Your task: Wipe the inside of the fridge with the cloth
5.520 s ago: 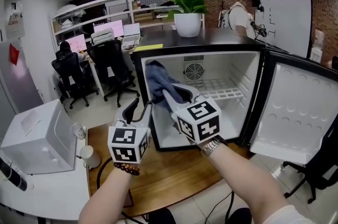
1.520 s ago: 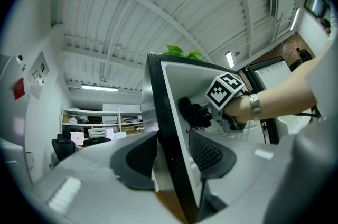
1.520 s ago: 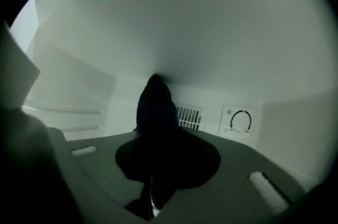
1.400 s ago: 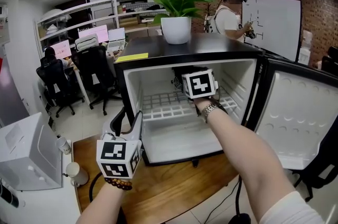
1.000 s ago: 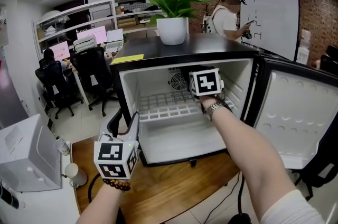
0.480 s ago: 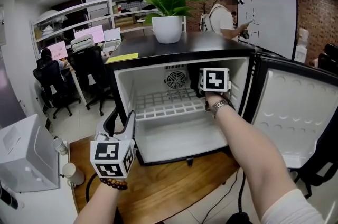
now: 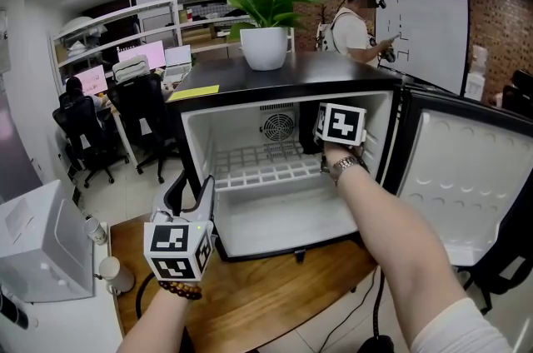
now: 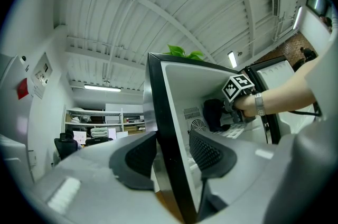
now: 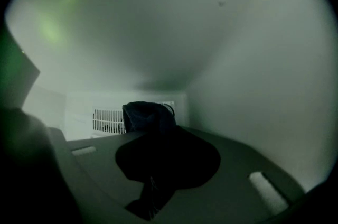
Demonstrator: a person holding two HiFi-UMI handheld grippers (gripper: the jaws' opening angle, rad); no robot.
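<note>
A black mini fridge [image 7: 283, 81] stands open, its inside white. My right gripper [image 7: 323, 136] reaches deep into the upper right of the compartment, its marker cube facing me. It is shut on a dark cloth [image 7: 306, 133], which bunches out ahead of the jaws [image 9: 158, 139] against the rear wall beside the fan vent [image 7: 277, 126]. In the right gripper view the cloth [image 9: 148, 114] hides the fingertips. My left gripper [image 7: 193, 186] is low at the fridge's left front corner, open, with the front edge of the left wall [image 8: 171, 165] between its fingers [image 8: 211, 151].
A wire shelf [image 7: 262, 164] spans the compartment. The fridge door [image 7: 466, 185] hangs open at the right. A potted plant [image 7: 265, 43] and a yellow note [image 7: 193, 91] sit on top. White box [image 7: 42, 247] and cup [image 7: 112, 268] at left; a person [image 7: 358, 18] stands at the whiteboard.
My right gripper has slid the cloth rightward along the rear wall, from in front of the fan vent to the right corner. Several seconds ago it held the cloth at the opening. Left gripper unmoved.
</note>
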